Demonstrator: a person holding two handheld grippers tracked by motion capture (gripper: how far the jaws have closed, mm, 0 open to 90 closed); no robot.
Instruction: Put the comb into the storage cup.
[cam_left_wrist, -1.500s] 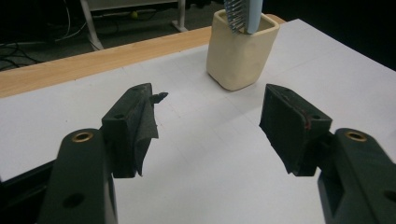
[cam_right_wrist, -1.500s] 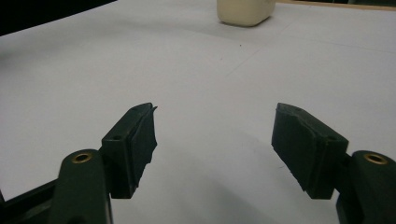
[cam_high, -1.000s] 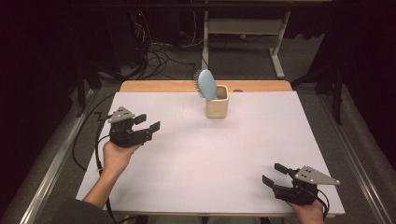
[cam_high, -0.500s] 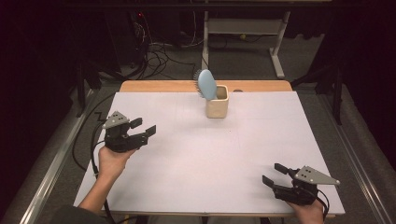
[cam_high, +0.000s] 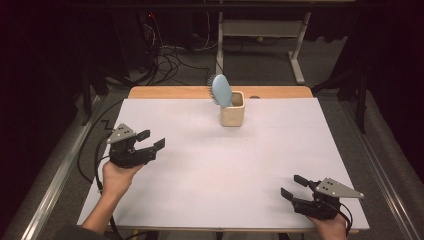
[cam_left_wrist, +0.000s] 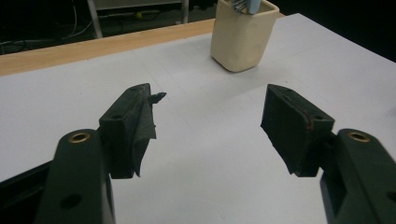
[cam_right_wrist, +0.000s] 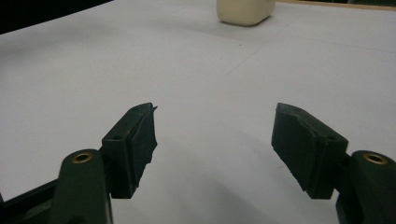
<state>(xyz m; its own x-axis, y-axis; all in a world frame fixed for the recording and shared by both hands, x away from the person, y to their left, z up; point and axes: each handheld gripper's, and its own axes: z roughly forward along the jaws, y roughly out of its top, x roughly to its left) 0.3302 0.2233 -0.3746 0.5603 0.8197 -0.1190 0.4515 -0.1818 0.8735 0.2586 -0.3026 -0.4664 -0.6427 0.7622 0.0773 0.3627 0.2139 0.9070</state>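
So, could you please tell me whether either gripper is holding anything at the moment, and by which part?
Nothing is held: the left gripper and the right gripper are both open and empty.

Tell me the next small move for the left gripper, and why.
Probably ease the left gripper forward toward the cream cup holding the blue hairbrush. Its jaws stand open with nothing between them, it already points at the cup, and bare white table lies between. The right gripper sits farther off.
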